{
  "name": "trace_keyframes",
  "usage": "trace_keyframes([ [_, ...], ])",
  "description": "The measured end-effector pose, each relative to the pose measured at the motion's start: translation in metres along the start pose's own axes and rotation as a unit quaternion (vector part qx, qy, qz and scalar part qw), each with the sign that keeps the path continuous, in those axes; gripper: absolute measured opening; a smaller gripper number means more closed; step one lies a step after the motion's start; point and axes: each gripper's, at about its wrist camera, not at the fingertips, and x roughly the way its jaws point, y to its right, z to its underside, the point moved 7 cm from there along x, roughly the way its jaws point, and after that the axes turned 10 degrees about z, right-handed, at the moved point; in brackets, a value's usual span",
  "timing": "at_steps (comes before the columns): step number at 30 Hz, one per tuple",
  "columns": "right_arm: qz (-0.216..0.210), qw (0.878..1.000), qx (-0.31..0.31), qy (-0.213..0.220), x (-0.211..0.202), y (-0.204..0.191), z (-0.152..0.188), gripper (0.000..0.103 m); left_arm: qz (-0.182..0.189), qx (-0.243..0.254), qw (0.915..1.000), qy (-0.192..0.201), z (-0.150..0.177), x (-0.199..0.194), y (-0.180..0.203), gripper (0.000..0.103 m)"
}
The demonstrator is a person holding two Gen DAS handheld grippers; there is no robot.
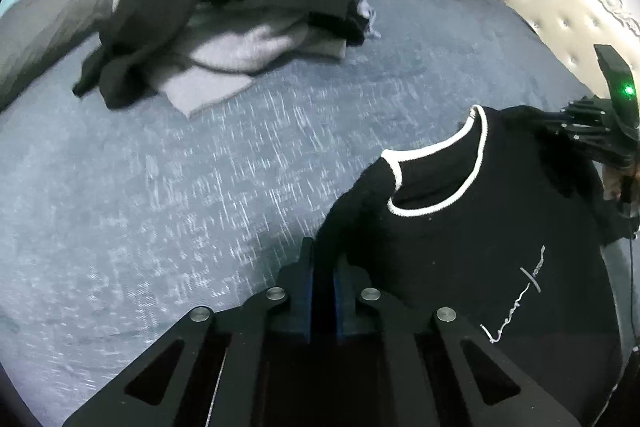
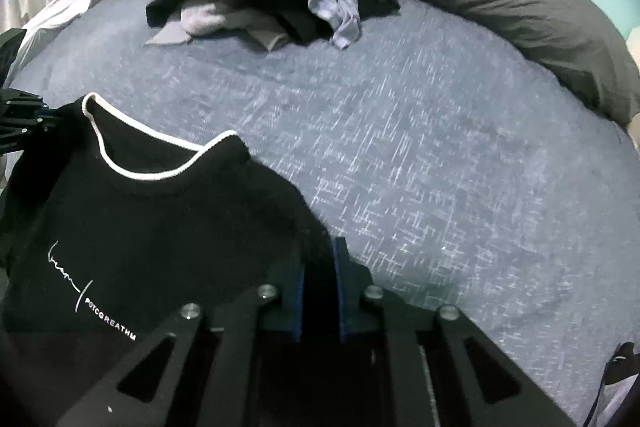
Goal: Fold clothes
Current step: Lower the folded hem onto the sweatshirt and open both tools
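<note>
A black T-shirt (image 1: 472,247) with a white-trimmed collar and white script print hangs stretched between both grippers above the bed. My left gripper (image 1: 323,267) is shut on the shirt's shoulder, black cloth pinched between its blue pads. In the left wrist view my right gripper (image 1: 580,131) shows at the far right, gripping the shirt's other shoulder. In the right wrist view the black T-shirt (image 2: 140,227) fills the lower left, my right gripper (image 2: 320,267) is shut on its shoulder, and my left gripper (image 2: 44,119) holds the far shoulder.
A heap of unfolded clothes (image 1: 224,15), black, grey and blue-patterned, lies at the far side of the blue bedspread (image 1: 160,207). Dark grey pillows (image 2: 500,7) line the head of the bed. A white tufted headboard (image 1: 568,11) stands at the right.
</note>
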Motion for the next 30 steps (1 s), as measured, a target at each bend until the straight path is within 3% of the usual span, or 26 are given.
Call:
trace_keyframes([
  [7, 0.027, 0.998, 0.012, 0.056, -0.035, 0.016, -0.021, 0.01, -0.018, 0.002, 0.9992, 0.037, -0.036, -0.039, 0.002, 0.007],
  [14, 0.059, 0.994, 0.035, 0.083, -0.057, 0.038, -0.05, 0.01, -0.035, 0.003, 0.9981, 0.052, -0.08, -0.053, -0.002, 0.007],
  [20, 0.074, 0.993, 0.058, 0.069, -0.03, 0.048, -0.062, 0.01, -0.044, -0.008, 0.9986, 0.027, -0.092, -0.019, -0.016, 0.007],
  [30, 0.072, 0.995, 0.068, 0.019, 0.043, 0.032, -0.033, 0.01, -0.064, -0.026, 0.9975, -0.014, -0.068, 0.053, -0.033, 0.008],
])
